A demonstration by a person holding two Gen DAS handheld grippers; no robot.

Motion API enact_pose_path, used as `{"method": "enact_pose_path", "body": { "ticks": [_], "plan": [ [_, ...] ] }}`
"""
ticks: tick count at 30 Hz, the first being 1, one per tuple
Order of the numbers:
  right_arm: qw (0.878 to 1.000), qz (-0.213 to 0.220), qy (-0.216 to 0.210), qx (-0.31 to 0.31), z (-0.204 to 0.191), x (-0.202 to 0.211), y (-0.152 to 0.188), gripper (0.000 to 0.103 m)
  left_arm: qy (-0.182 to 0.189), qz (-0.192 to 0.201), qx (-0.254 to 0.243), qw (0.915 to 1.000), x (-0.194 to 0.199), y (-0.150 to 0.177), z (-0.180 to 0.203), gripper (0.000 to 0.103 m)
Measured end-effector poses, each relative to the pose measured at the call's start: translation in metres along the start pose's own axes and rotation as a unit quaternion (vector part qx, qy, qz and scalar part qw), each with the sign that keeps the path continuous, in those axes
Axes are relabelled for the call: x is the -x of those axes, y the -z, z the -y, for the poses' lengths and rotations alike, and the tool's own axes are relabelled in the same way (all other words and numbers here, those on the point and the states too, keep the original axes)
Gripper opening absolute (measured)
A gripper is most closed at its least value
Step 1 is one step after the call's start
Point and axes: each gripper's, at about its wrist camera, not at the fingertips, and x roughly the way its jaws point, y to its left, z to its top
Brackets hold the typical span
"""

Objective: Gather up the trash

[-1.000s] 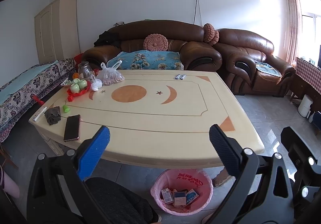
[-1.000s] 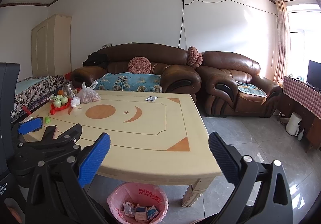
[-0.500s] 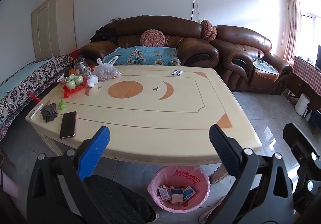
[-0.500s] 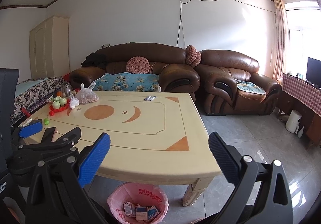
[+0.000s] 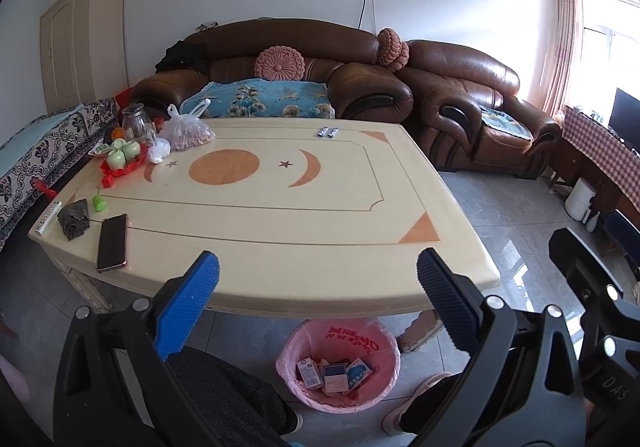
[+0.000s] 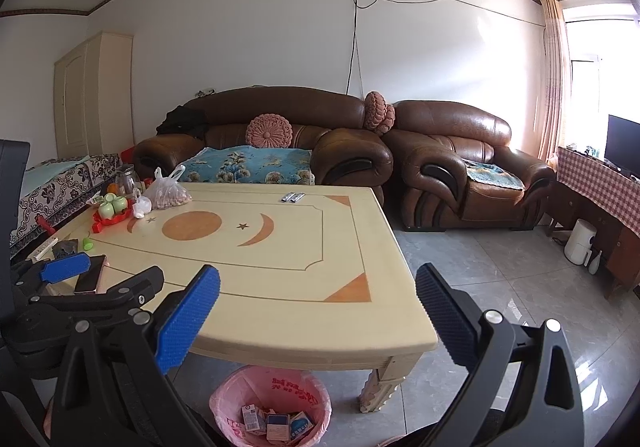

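Observation:
A pink-lined trash bin (image 5: pixel 383 355) stands on the floor under the near edge of the cream table (image 5: pixel 280 223), with several small cartons (image 5: pixel 334 371) inside. My left gripper (image 5: pixel 318 267) hovers open over the near table edge, above the bin, holding nothing. My right gripper (image 6: pixel 318 279) is open and empty too, above the same bin (image 6: pixel 224 403) and its cartons (image 6: pixel 276 423). At the table's left end lie a dark crumpled wad (image 5: pixel 74 221), a green cap (image 5: pixel 99 203) and a small white bag (image 5: pixel 159 151). Two small silver packets (image 5: pixel 328 132) lie at the far edge.
A phone (image 5: pixel 112 243), a remote (image 5: pixel 48 217), a red tray of green cups (image 5: pixel 120 159), a glass jug (image 5: pixel 134 121) and a filled plastic bag (image 5: pixel 188 133) share the left end. Brown sofas (image 5: pixel 280 87) stand behind. A person's dark trouser leg (image 5: pixel 224 399) is below my left gripper.
In the left wrist view the table and bin have drifted slightly up and left. The right wrist view has barely shifted. Both grippers stay open and empty.

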Motion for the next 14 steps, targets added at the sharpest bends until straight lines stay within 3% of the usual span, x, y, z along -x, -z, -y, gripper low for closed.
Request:
{"method": "enact_pose_path", "body": {
  "ticks": [14],
  "plan": [
    [1.0, -0.002, -0.002, -0.002, -0.0009, 0.0018, 0.001, 0.096, -0.049, 0.013, -0.001, 0.9987, 0.0078, -0.0003, 0.0046, 0.097]
  ]
}}
